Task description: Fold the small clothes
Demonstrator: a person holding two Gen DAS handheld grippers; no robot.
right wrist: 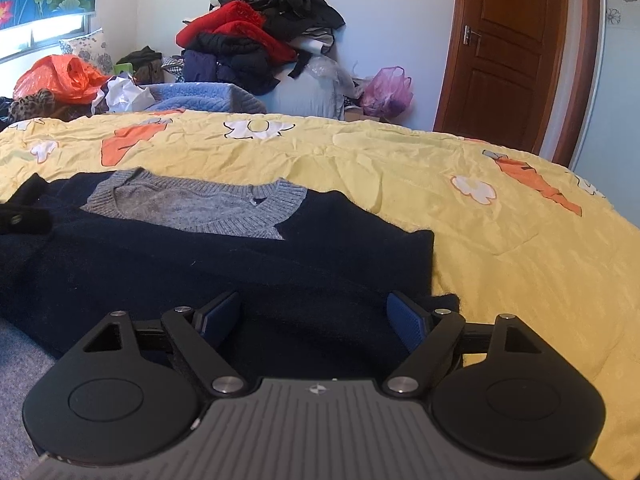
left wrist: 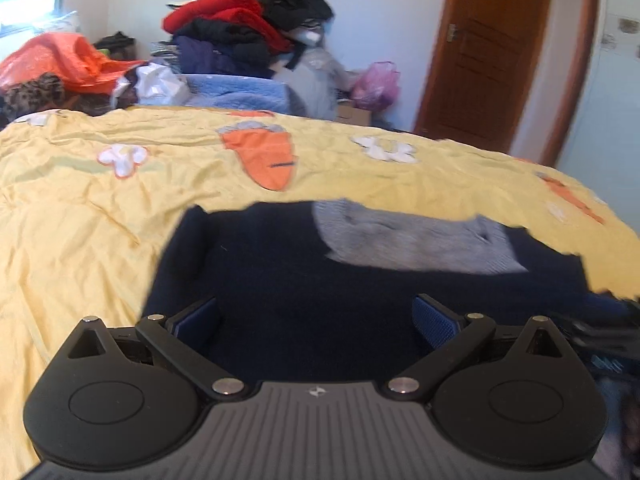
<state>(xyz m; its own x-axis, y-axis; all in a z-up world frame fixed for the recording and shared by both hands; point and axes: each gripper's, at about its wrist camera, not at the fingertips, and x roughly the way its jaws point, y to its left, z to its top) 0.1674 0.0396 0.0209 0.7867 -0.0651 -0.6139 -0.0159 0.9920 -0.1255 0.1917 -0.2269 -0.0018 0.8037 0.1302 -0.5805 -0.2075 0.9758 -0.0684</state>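
The navy sweater (right wrist: 208,264) is lying spread out near the near edge of the bed (right wrist: 500,248), its grey collar (right wrist: 192,208) facing the far edge and the yellow carrot-print bedspread (left wrist: 80,216) showing all around it. The right gripper (right wrist: 314,320) is hovering low over the sweater's near right corner, its jaws standing wide with nothing pinched between them, only dark knit lying under the gap. The left gripper (left wrist: 316,320) is sitting over the left half of the garment, its jaws equally wide and gripping nothing; that view is blurred, so fine detail is hard to read. As for progress, the sweater is looking flat, with a straight edge on the right side that may be a sleeve already turned in, though I cannot tell for certain. By my judgement the main folds are still ahead: the body needs bringing over and squaring into a neat packet. A heap of clothes (right wrist: 256,32) is waiting beyond the far edge of the bed.
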